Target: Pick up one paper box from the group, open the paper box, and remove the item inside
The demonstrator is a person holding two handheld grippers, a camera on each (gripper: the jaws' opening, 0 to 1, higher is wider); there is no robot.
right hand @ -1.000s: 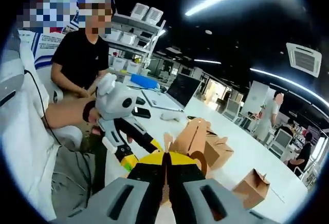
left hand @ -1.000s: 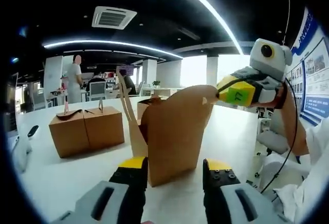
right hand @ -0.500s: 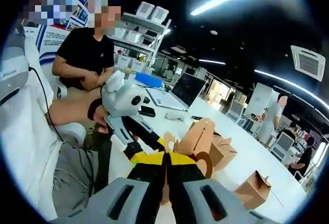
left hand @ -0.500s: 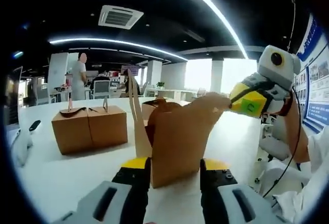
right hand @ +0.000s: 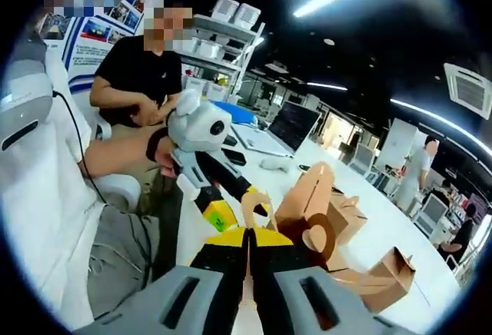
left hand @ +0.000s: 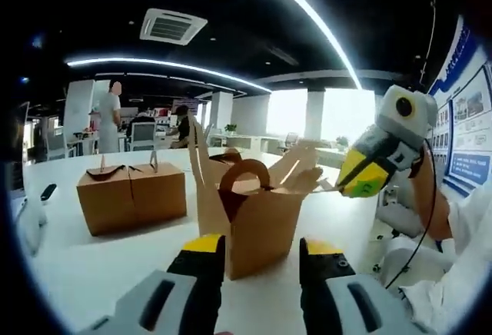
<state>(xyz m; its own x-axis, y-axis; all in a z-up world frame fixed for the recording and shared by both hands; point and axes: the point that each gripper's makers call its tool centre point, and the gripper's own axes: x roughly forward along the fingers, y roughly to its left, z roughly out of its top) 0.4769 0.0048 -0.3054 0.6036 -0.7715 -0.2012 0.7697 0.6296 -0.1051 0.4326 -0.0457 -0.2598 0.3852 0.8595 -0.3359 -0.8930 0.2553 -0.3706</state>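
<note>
Here, left tool (left hand: 255, 247) clamped on paper box (left hand: 257, 212), right tool (right hand: 247, 237) seemingly pinching its flap (right hand: 309, 197).

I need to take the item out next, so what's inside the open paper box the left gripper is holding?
The open paper box shows only its dark inner wall and curved handle flap. Its front wall covers the bottom, so any item inside cannot be seen.
</note>
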